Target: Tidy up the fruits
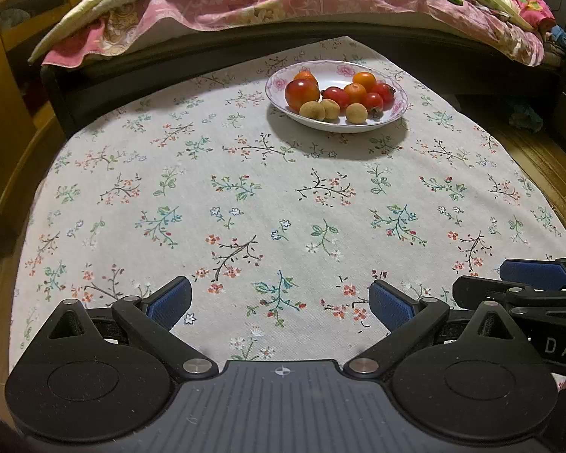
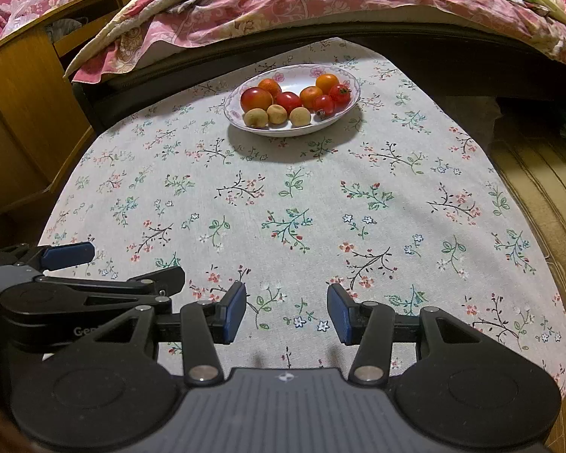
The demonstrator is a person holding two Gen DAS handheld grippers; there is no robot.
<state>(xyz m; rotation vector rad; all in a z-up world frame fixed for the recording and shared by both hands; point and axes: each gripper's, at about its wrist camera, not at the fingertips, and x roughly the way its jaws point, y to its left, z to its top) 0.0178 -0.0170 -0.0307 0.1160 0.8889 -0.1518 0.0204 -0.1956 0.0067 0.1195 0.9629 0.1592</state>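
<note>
Right, you're holding both claws low over the near edge of the tablecloth (image 1: 283, 196), side by side, well back from the plate (image 1: 398, 107) w/ the fruit. Left claw (image 1: 281, 302) is standing wide open, nothing in it. Right claw (image 2: 286, 311) is sitting about half open, also empty.

Prob you're parking them here so both cams are taking in the whole plate before you pick a target.

The plate is sitting at the far side of the table, near the bed (image 1: 320, 3). Fruit is already grouping by kind: three pale round ones (image 2: 277, 114) lining up along the near rim, small red tomatoes (image 2: 323, 105) w/ oranges (image 2: 311, 96) to the right, one big red fruit (image 2: 256, 99) at the left.

Axis-wise, the plate is reading as an oval running left-right, though that's likely just the viewing angle. Most fruit is round, no real long axis. The nearest tomato's stem end is pointing toward you; for the rest I can't tell.
</note>
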